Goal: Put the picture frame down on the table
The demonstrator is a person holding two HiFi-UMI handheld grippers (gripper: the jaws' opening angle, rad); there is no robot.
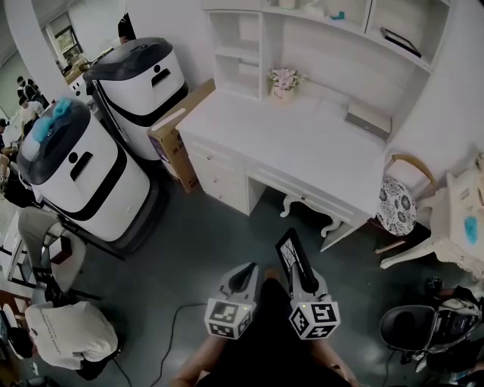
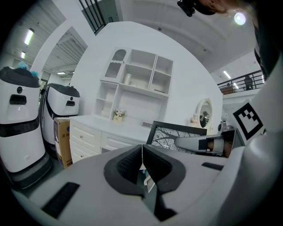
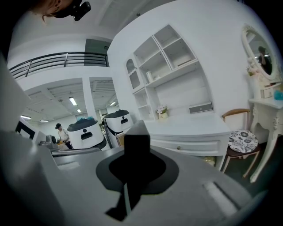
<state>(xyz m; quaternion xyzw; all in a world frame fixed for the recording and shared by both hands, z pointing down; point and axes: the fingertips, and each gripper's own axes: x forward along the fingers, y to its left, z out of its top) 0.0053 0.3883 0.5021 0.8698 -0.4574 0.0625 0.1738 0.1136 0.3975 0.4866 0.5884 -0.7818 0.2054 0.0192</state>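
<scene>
Picture frame face-on, left gripper view, edge-on right

picture frame: before table | flowers: on table | chair: right of table

A white wooden desk with drawers stands at upper centre against a white wall, with a white open-shelf hutch on top. Dark grey floor fills the middle. At right is a wooden chair with a floral cushion. At left stand two white-and-black rounded machines, and a brown cardboard box leans by the desk's left end.
</scene>
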